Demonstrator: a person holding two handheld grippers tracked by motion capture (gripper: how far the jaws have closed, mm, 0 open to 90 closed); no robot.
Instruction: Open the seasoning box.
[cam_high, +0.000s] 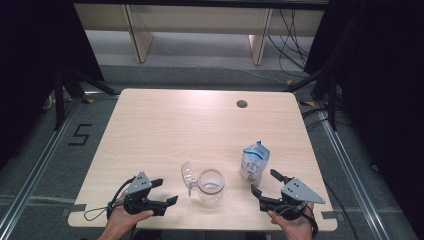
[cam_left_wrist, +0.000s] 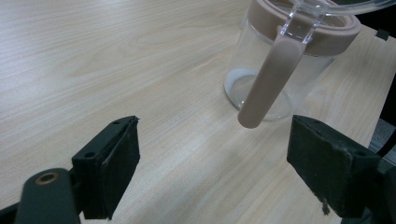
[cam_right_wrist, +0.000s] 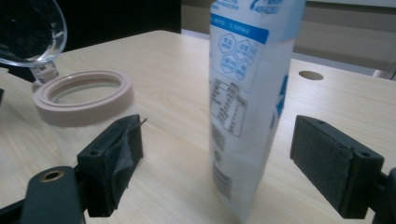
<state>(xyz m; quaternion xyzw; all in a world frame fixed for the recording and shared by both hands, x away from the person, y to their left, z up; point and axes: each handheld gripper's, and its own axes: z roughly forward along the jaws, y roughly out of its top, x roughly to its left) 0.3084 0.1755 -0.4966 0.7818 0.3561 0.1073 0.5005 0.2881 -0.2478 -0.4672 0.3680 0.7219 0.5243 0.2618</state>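
A clear glass jar (cam_high: 210, 186) with a beige rim stands near the table's front edge. Its clear hinged lid (cam_high: 187, 174) is tipped open to the left. My left gripper (cam_high: 168, 190) is open just left of the jar. In the left gripper view the jar (cam_left_wrist: 289, 60) and its beige latch (cam_left_wrist: 268, 84) lie ahead of the wide-apart jaws (cam_left_wrist: 215, 154), untouched. A white and blue bag (cam_high: 255, 162) stands upright to the jar's right. My right gripper (cam_high: 263, 180) is open at its base. In the right gripper view the bag (cam_right_wrist: 247, 93) rises between the pads without touching either.
The light wood table (cam_high: 200, 125) has a round cable hole (cam_high: 242, 104) at the back right. Its middle and back are bare wood. Black curtains hang at both sides, and cables lie on the floor at the right.
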